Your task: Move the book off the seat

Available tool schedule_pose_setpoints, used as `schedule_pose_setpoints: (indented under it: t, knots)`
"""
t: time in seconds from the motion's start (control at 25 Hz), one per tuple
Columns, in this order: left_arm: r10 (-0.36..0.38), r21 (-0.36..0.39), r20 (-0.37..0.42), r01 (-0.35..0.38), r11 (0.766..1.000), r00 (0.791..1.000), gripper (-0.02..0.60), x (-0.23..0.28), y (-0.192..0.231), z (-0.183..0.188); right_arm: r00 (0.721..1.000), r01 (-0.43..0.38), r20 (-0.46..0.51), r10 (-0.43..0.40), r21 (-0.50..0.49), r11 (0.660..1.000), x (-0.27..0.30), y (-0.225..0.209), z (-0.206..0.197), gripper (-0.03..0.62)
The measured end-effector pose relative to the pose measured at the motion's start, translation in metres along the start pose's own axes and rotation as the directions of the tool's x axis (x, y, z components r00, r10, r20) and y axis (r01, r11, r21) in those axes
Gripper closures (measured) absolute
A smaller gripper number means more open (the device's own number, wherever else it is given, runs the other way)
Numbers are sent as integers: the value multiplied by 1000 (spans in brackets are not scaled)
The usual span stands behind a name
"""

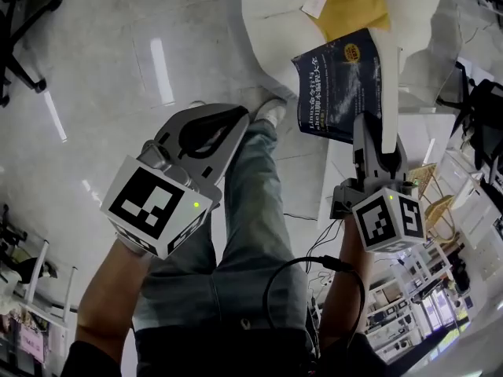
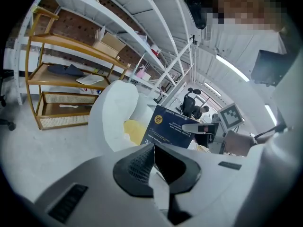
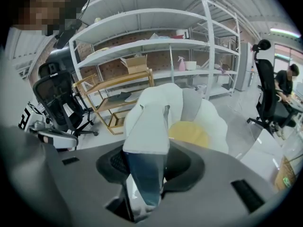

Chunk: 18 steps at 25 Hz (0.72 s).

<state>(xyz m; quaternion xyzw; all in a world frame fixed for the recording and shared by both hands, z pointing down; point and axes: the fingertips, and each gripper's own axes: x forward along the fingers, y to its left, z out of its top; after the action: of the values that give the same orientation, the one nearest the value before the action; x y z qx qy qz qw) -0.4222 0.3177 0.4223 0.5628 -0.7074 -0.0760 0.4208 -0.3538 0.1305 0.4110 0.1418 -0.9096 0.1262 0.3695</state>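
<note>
While the white petal-shaped cushioned seat [image 1: 271,22] sits just beyond it, the dark-blue paperback book [image 1: 338,85] appears lifted clear, held by the right gripper [image 1: 383,124], whose jaws clench one edge. That edge hold may let it swing, so carry it aside slowly; the left gripper [image 1: 224,124] waits with its jaws pressed together on nothing.

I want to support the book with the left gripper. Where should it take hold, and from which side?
Probably the book by its free edge, from the person's left: the right gripper clamps the opposite edge, and the cover faces the left gripper, whose shut jaws must open.
</note>
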Motion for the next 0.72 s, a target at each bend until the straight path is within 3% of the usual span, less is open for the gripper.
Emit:
schedule_pose_setpoints:
  t: [0.6,0.72]
  knots:
    - [-62,53,-60,65,996,996,575,33,-37,-10,998,-40,44,38,48,998,-45,2,-3,426]
    - [-107,75,-102,114,991,989,575,43,-60,-20,999,-5,44,2,75,997,-65,-8,-14,425]
